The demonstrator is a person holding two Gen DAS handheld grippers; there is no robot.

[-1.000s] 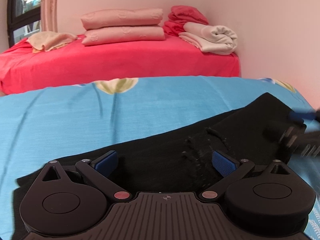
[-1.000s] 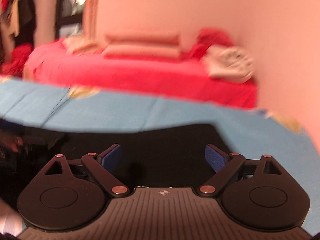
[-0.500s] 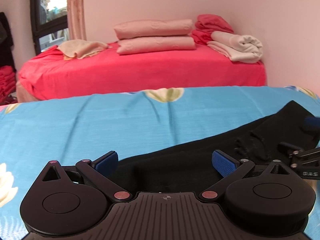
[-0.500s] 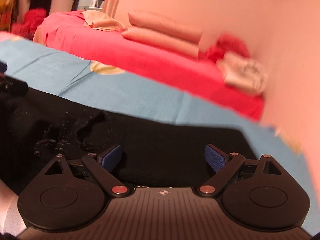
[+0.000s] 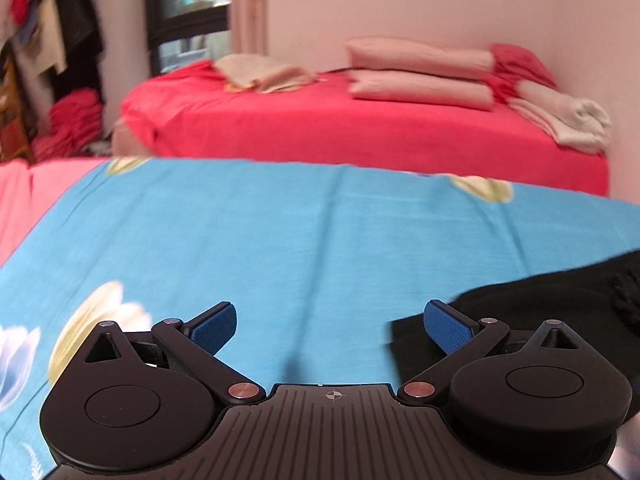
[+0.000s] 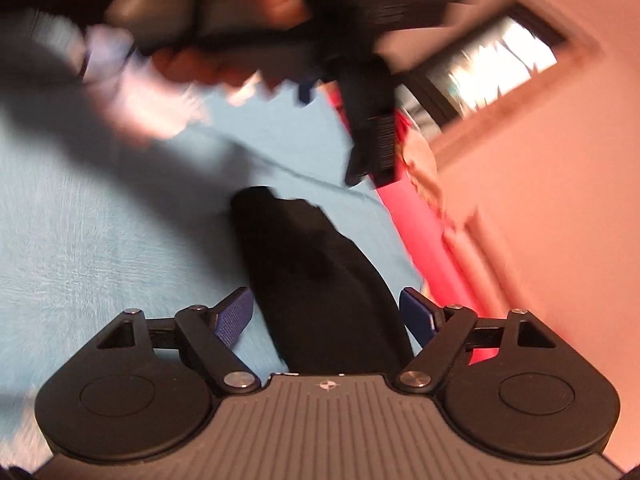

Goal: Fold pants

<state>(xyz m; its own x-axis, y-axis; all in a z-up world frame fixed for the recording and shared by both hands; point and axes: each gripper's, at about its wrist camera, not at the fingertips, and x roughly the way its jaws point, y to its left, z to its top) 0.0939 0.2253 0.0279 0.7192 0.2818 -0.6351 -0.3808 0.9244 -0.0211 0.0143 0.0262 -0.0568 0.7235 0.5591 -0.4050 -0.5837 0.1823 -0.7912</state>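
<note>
Covering the near bed, a blue floral sheet [image 5: 280, 240] holds black pants [image 5: 540, 300].

Pants [image 5: 540, 312] on the sheet [image 5: 300, 240], right of the left gripper [image 5: 330, 326]; bed [image 5: 360, 136] behind.

Blk ribbed tongs [image 5: 330, 326], blue textured pads [image 5: 448, 326], silver pivot screws.

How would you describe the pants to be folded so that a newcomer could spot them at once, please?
Start at the near bed with the blue floral sheet, in front of the red bed. The pants lie flat on that blue sheet toward its right side. They are the only black cloth on it; the folded bedding on the red bed is all pink, red or cream.
</note>
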